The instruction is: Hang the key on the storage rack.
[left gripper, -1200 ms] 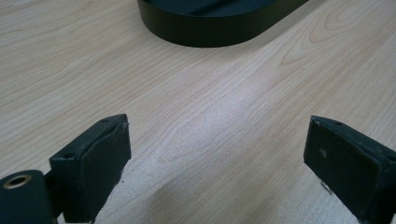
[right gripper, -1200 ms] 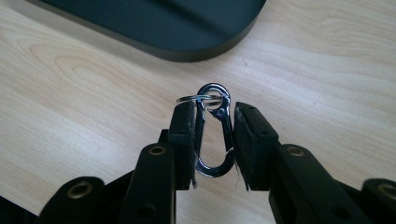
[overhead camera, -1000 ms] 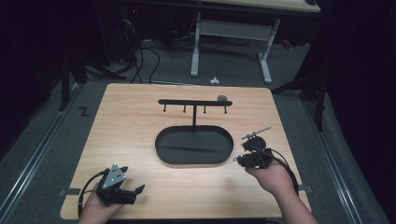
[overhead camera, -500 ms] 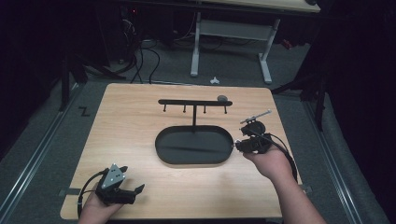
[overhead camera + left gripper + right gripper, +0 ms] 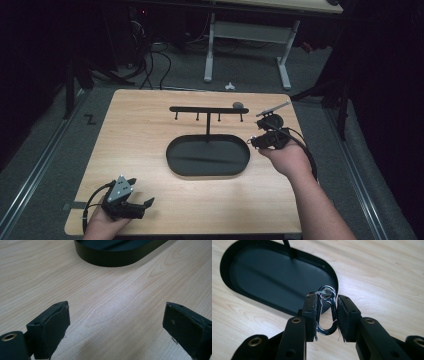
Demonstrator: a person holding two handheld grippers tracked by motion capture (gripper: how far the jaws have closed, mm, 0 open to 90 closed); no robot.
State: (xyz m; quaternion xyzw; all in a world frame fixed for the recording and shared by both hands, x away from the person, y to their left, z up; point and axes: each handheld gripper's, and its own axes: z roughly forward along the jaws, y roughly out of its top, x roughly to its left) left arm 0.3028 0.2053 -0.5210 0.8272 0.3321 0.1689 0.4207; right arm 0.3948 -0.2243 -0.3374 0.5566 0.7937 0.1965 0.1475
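Tongs come first, nearest the person: the left tongs (image 5: 131, 206) rest low at the near left corner of the pale wood-grain counter (image 5: 140, 150), jaws spread wide with nothing between them, their black pads (image 5: 53, 325) matte and a little frayed at the edges. Across the counter, the right tongs (image 5: 256, 141) are held up off the surface at the right end of the black oval metal tray (image 5: 177, 150), clamped narrow on a small shiny silver carabiner clip (image 5: 326, 312) with a thin split ring through its top eye. The clip stands lengthwise between the pads, its long axis running along the jaws, ring end pointing out past the tips and hook end back toward the hand.

Beyond the tray's far edge rises a slim black post carrying a thin black horizontal hanger bar with four short pegs (image 5: 209, 110) pointing down. From the right tongs that bar lies farther off and to the left, its right-hand peg the closest one. My guess is the clip is headed for a peg, and the right hand is much the nearer. A small grey rounded object (image 5: 238, 105) sits on the bar's right end.
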